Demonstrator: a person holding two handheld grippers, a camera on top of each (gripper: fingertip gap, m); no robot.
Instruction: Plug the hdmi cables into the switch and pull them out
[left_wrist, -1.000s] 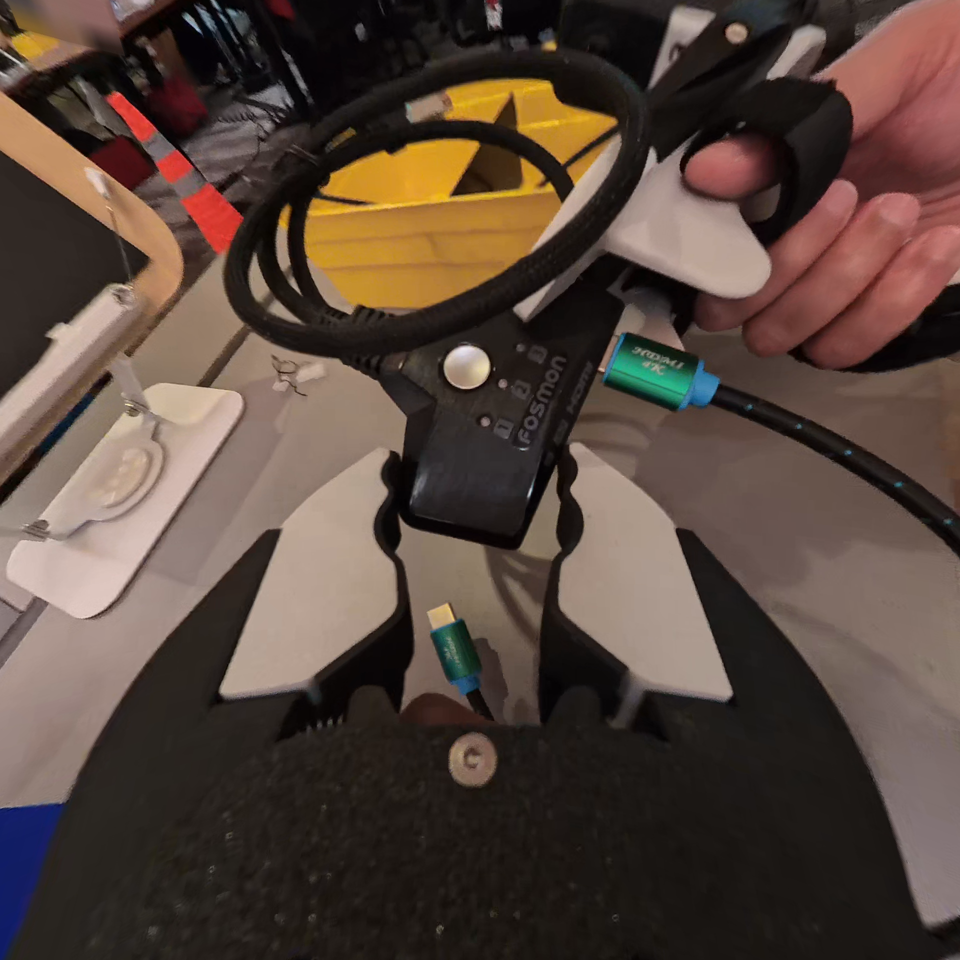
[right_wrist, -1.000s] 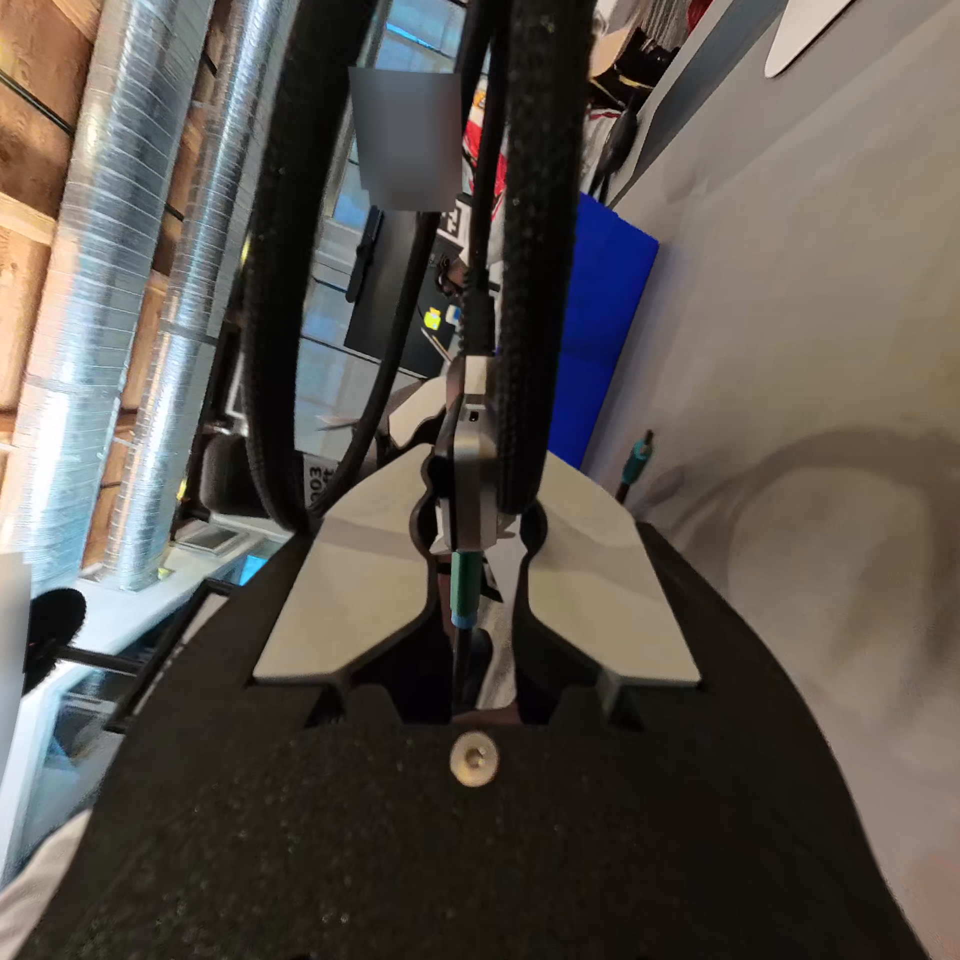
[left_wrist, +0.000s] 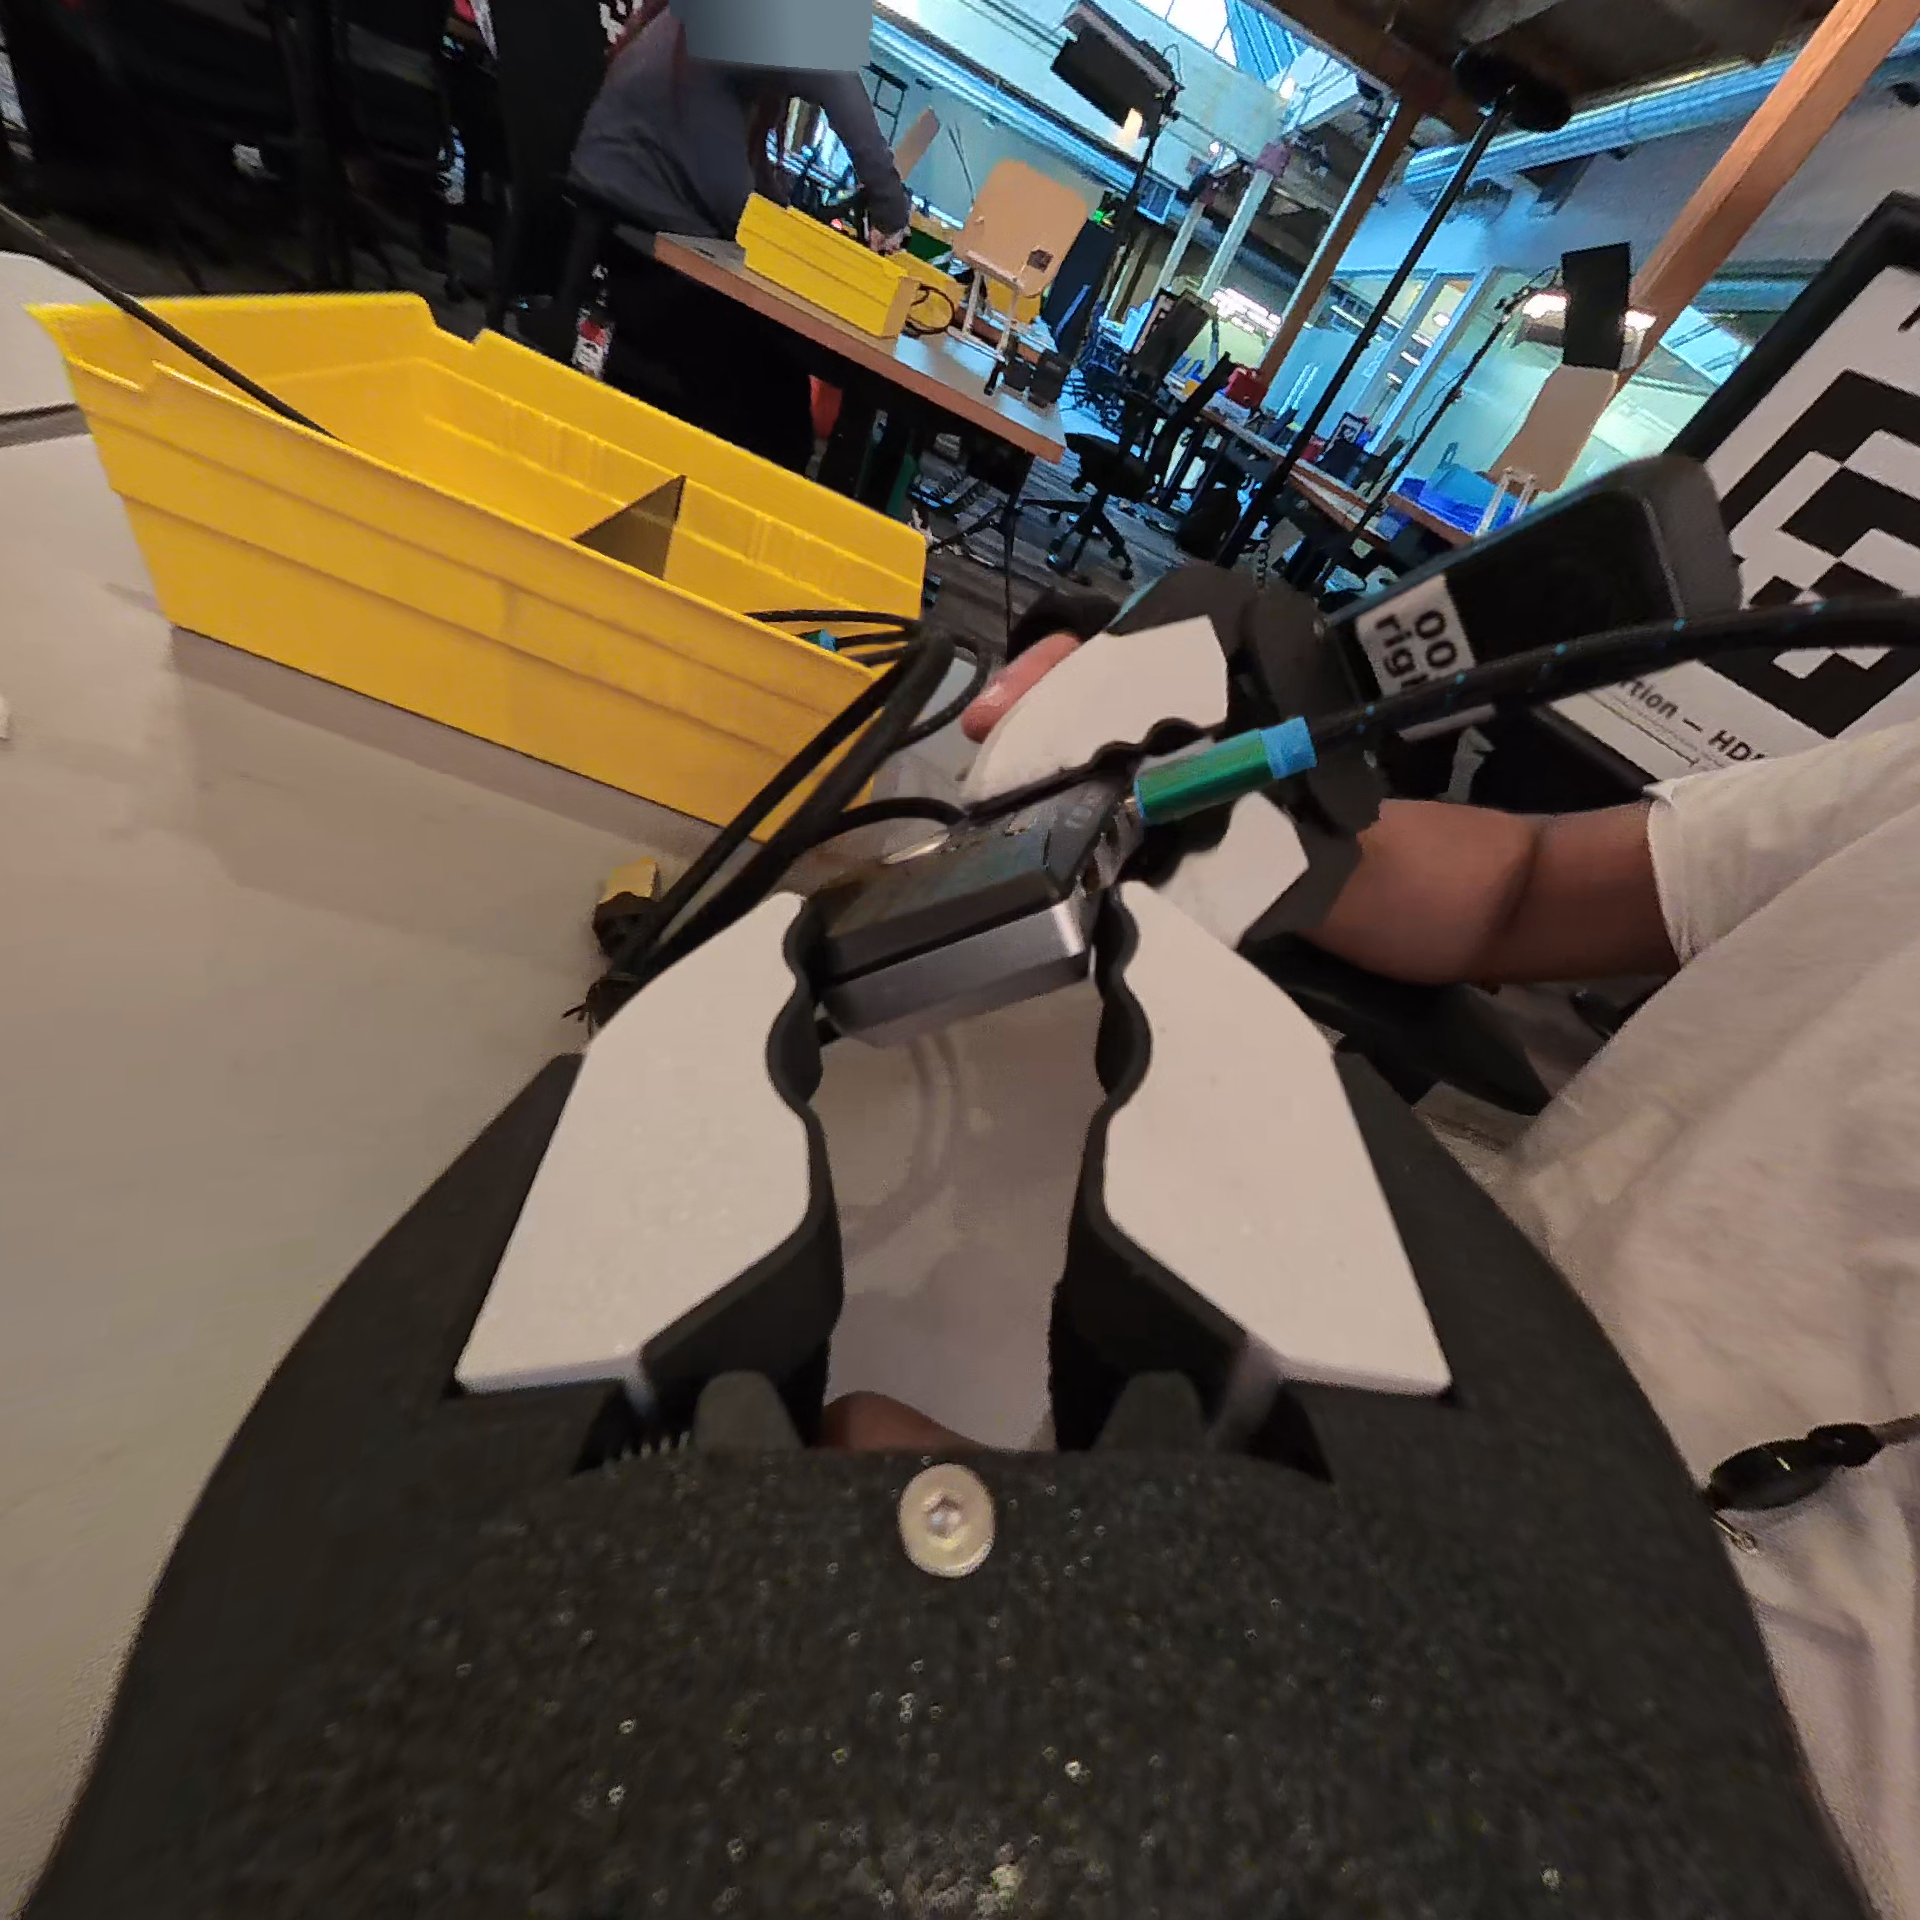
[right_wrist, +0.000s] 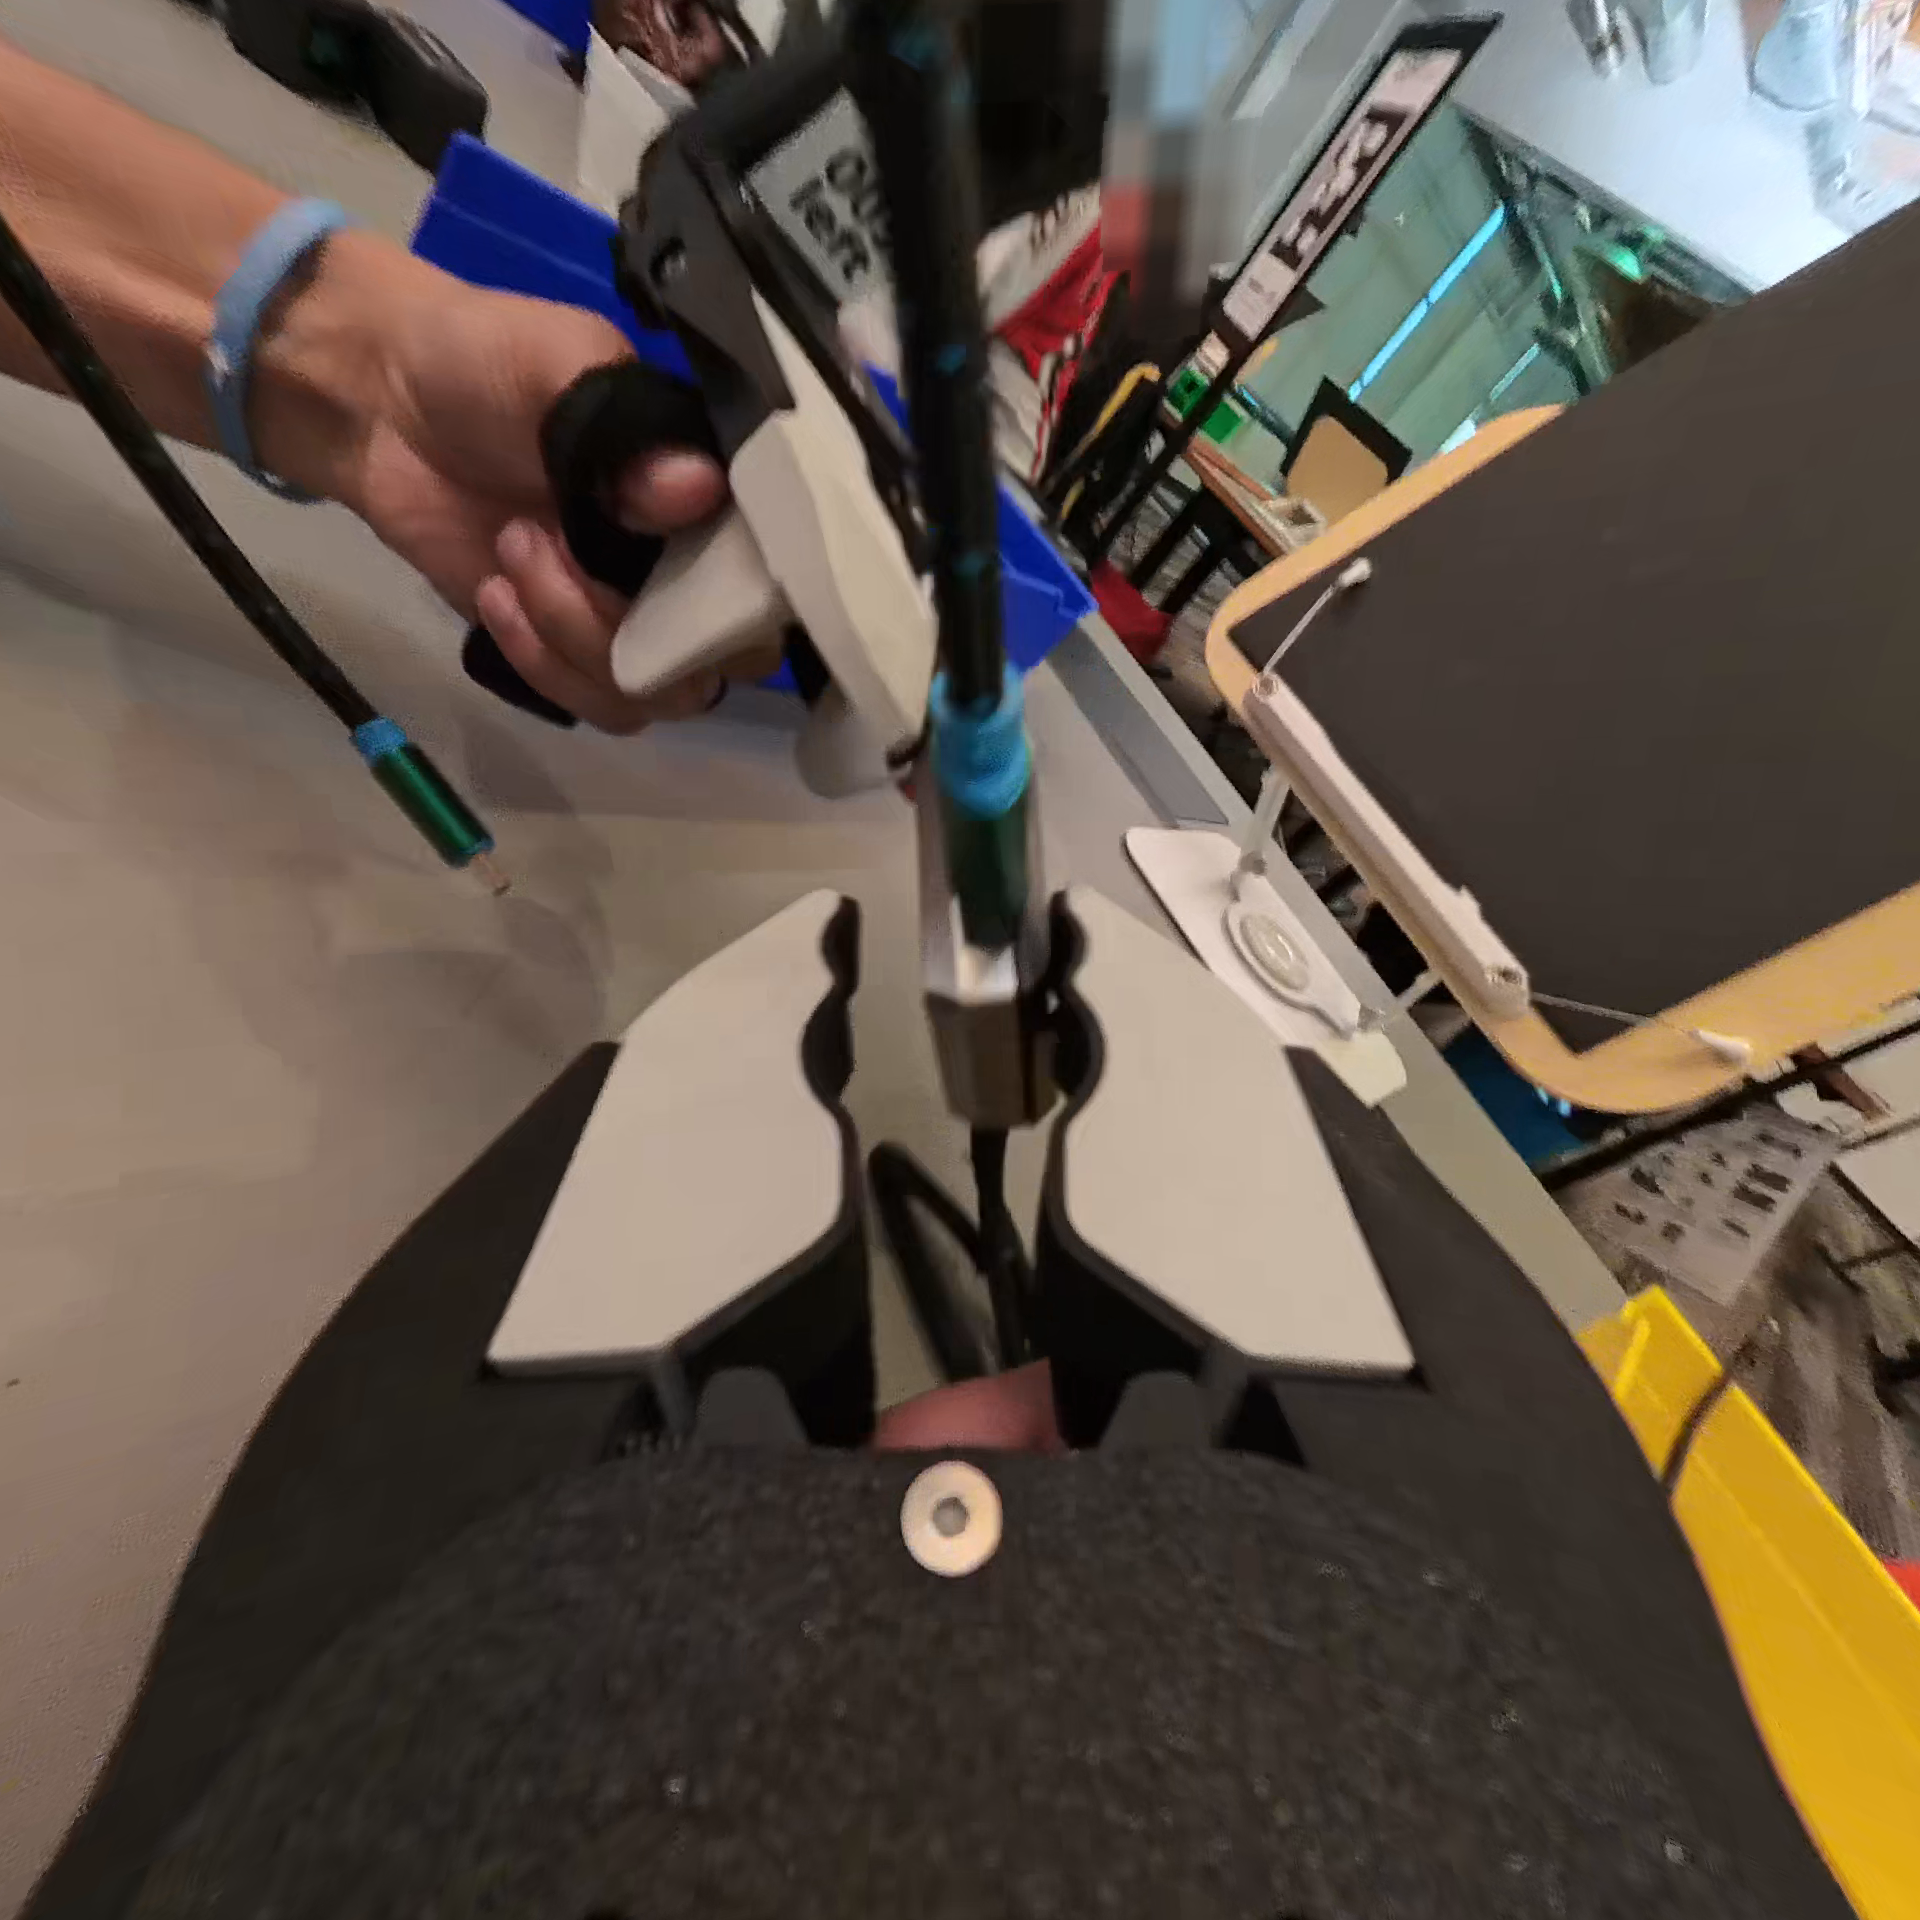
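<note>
Left wrist view: the switch (left_wrist: 956, 935), a dark flat box with a silver edge, is pinched at its near end between the jaws of the left gripper (left_wrist: 951, 920), lifted clear of the bench (left_wrist: 260, 1039).
Plug: a green plug (left_wrist: 1210, 781) with a blue collar is seated in the far right end of the switch; its braided cable (left_wrist: 1558, 665) runs off to the right.
Long axis: plug and switch lie roughly in one line, slanting up and to the right, away from the left jaws.
Right wrist view: the right gripper (right_wrist: 956, 914) has its jaws spread, with switch and plug edge-on between them. The switch looks to rest against one finger only and shows a clear gap on the other side, so nothing is clamped here.
Nearer hand: the right gripper is right at the plug; the left one holds only the switch body.
Judgement, next move: one cable is in. To pull it, the right jaws need to close on the green barrel and draw back along the plug's axis while the left holds firm.
Risk: a sideways pull could lever the port or twist the switch in the left jaws.
Second cable: a loose plug (right_wrist: 426, 805) of the same kind sits low over the bench, well apart.
Surroundings: a yellow bin (left_wrist: 468, 540) stands on the bench behind.
</note>
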